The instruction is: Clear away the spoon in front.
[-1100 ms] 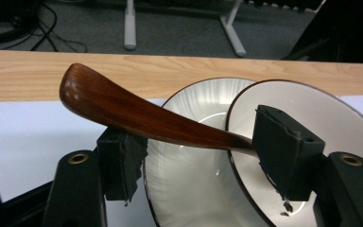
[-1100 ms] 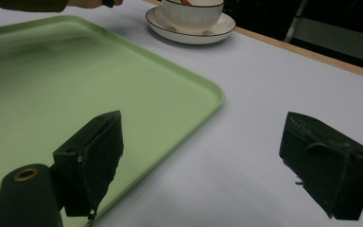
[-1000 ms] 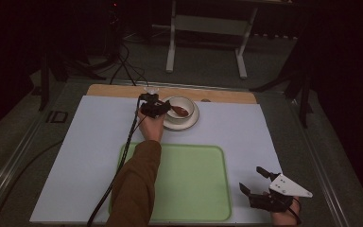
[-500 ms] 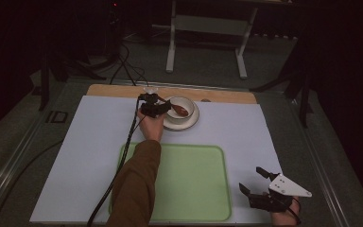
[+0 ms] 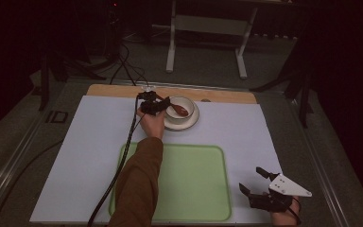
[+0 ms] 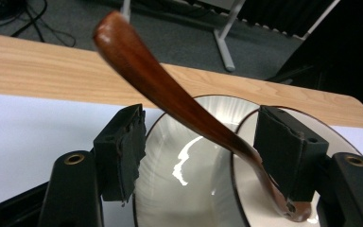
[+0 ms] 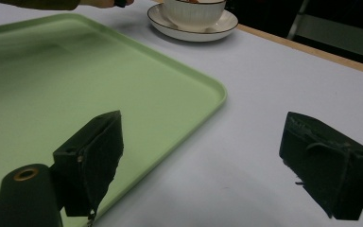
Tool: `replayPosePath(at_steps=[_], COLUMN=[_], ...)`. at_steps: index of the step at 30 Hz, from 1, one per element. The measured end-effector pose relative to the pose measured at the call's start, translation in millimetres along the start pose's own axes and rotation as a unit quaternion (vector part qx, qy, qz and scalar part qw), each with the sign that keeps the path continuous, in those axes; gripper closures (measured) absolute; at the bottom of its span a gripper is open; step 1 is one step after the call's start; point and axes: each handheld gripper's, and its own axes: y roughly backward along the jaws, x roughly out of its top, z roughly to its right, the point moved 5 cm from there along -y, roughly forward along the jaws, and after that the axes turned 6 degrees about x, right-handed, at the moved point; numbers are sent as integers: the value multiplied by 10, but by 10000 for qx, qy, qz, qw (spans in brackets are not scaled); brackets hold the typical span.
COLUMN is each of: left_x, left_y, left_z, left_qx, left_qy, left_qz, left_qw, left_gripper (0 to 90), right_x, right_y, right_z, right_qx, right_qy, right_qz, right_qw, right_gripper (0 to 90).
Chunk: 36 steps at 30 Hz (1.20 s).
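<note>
A red-brown wooden spoon [image 5: 181, 110] lies in a white bowl [image 5: 189, 101] on a saucer [image 5: 189, 124] at the table's far middle. My left gripper [image 5: 163, 105] reaches it from the left. In the left gripper view the spoon's handle [image 6: 170, 94] slants up between the jaws of the left gripper [image 6: 201, 142], close to the right-hand pad [image 6: 283, 151]. The jaws have just been opening and stand wide, not pressing on it. My right gripper [image 5: 250, 178] rests open and empty at the near right, beside the tray.
A light green tray [image 5: 189, 179] lies bare in the near middle of the white mat [image 5: 264, 137]; its corner [image 7: 212, 94] sits left of the right gripper [image 7: 201, 142]. The bowl [image 7: 194, 12] stands beyond it. A wooden strip [image 5: 227, 94] runs along the far edge.
</note>
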Motion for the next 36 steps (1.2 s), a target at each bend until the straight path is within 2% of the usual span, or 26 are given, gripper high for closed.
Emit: replayPosePath(at_steps=[3,7,10,16,19,25,26,27,28,29,31,32,35,36], left_x=[30,21,2,33,71,176,176,202,202,226,237,255,277,303], left_y=[13,32,49,111,171,355,355,405,405,457,479,525,569,623], left_z=[16,16,40,73,98,214,214,246,246,272,282,292,295,293], left_qx=[74,94,88,-13,-135,-620,-620,-778,-778,-903,-908,-1015,-1079,-1160], left_qy=[-109,-155,-242,-240,-260,-314,-314,-307,-307,-319,-367,-395,-459,-527], left_qz=[-30,-94,-115,-24,63,344,344,401,401,447,471,508,542,577], left_qw=[9999,9998,9996,9997,9995,9970,9970,9957,9957,9944,9941,9927,9916,9902], left_gripper=[421,495,529,600,630,765,785,802,818,834,843,844,844,844], right_x=[-1,-2,-1,-2,-4,-6,-6,-6,-6,-7,-7,-7,-7,-5], right_y=[1,-1,0,-1,-4,-11,-11,-14,-14,-15,-15,-16,-15,-15], right_z=[2,0,-3,-6,-7,-14,-14,-17,-17,-18,-18,-18,-18,-16], right_qx=[-1,6,4,2,4,15,15,16,16,19,19,19,20,17], right_qy=[-3,1,14,25,19,40,40,44,44,48,44,45,48,42], right_qz=[-1,-11,-20,-34,-42,-66,-66,-70,-70,-73,-75,-75,-70,-66], right_qw=[10000,10000,10000,10000,10000,10000,10000,10000,10000,10000,10000,10000,10000,10000], right_gripper=[139,139,139,139,139,139,139,139,139,139,139,139,139,139])
